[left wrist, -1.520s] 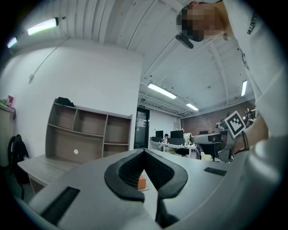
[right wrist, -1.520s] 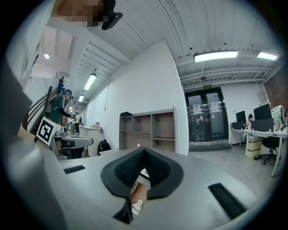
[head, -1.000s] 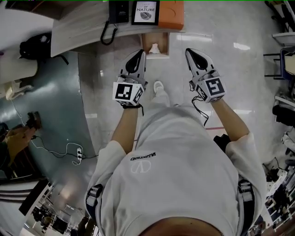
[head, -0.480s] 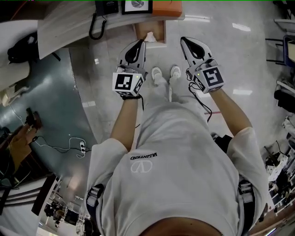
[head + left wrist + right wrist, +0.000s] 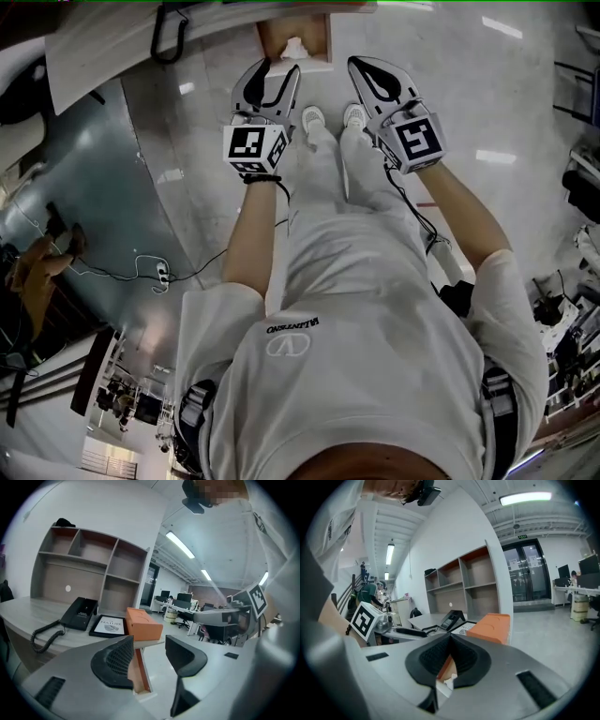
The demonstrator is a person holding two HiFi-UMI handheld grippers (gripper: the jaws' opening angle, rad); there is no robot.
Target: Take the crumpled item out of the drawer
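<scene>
Our left claw point(image 5: 149, 648) had just been opening and stood half apart with nothing between its jaws. Our right claw point(image 5: 450, 641) was closed on nothing. The crumpled item point(image 5: 295, 47) lay in the open drawer point(image 5: 324, 42) just ahead of the left claw, too small to show its long axis.

The head view looks steeply down over the person's body. Both gripper views look nearly level from near the table point(image 5: 26, 616); all three share the drawer point(image 5: 317, 45).
</scene>
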